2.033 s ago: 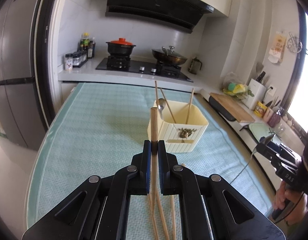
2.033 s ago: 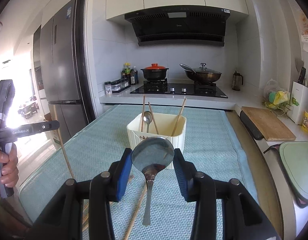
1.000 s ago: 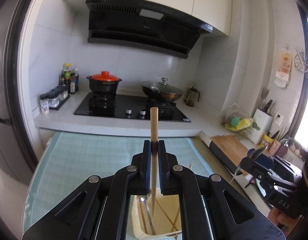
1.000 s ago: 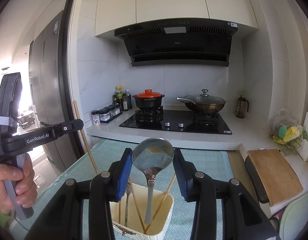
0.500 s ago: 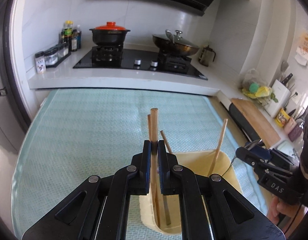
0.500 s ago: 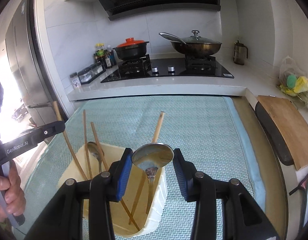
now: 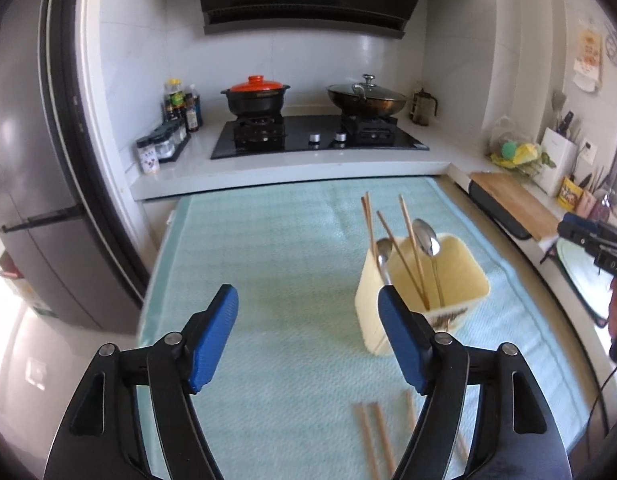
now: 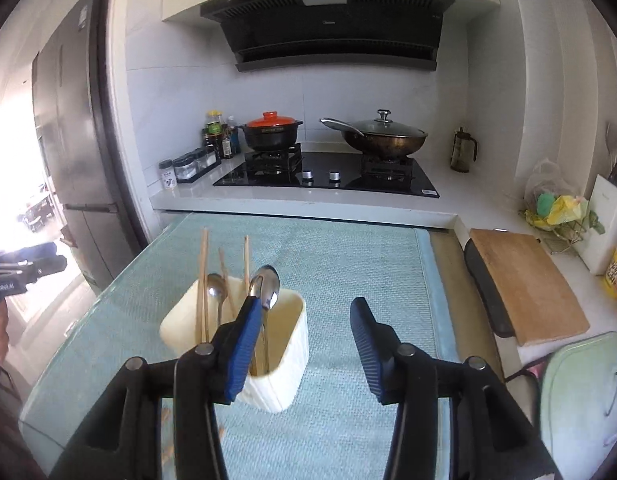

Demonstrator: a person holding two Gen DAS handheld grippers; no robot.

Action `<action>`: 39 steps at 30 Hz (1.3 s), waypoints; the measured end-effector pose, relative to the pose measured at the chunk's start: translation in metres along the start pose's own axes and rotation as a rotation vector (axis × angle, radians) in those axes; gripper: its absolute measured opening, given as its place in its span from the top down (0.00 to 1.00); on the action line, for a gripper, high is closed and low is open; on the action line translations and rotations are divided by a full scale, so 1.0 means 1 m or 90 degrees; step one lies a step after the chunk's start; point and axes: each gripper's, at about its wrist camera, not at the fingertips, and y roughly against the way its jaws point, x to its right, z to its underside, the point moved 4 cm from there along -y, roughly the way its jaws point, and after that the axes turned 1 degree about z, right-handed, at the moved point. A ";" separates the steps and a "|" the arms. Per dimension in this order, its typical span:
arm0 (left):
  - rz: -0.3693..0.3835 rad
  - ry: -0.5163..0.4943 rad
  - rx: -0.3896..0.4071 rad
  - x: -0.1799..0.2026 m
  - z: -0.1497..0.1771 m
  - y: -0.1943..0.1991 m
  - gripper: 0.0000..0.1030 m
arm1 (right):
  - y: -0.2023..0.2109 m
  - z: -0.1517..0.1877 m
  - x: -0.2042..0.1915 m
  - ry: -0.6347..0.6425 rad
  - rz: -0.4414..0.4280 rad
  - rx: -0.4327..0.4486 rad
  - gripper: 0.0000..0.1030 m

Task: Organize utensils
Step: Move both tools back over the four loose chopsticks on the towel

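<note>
A cream utensil holder [image 7: 464,276] stands on the teal mat [image 7: 276,264]. It holds several wooden chopsticks [image 7: 408,240] and two metal spoons [image 7: 426,236]. It also shows in the right wrist view [image 8: 286,344], with chopsticks [image 8: 204,272] and spoons [image 8: 268,280] upright in it. My left gripper [image 7: 308,336] is open and empty, to the left of the holder. My right gripper [image 8: 304,344] is open and empty, just right of the holder. Loose chopsticks [image 7: 374,432] lie on the mat near the left gripper.
A hob with a red-lidded pot [image 7: 255,98] and a wok [image 7: 366,98] stands on the counter behind the mat. A wooden cutting board [image 8: 524,284] lies to the right. Spice jars [image 8: 188,166] stand at the back left. A fridge [image 7: 24,160] stands at the left.
My left gripper opened and let its chopstick go into the holder. My right gripper opened and left its spoon in the holder. Both grippers pulled back from above the holder.
</note>
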 end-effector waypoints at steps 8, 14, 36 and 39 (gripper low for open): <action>-0.027 -0.014 0.003 -0.010 0.099 0.086 0.12 | 0.106 0.085 -0.021 0.068 0.043 0.035 0.54; 0.016 0.055 -0.035 0.019 0.168 0.076 0.11 | 0.131 0.153 -0.048 0.073 0.079 0.031 0.54; -0.043 0.067 -0.095 0.047 0.231 0.018 0.11 | 0.084 0.253 -0.106 0.027 0.023 -0.061 0.54; -0.051 0.058 -0.098 0.046 0.232 0.016 0.11 | 0.081 0.254 -0.107 0.025 0.022 -0.068 0.54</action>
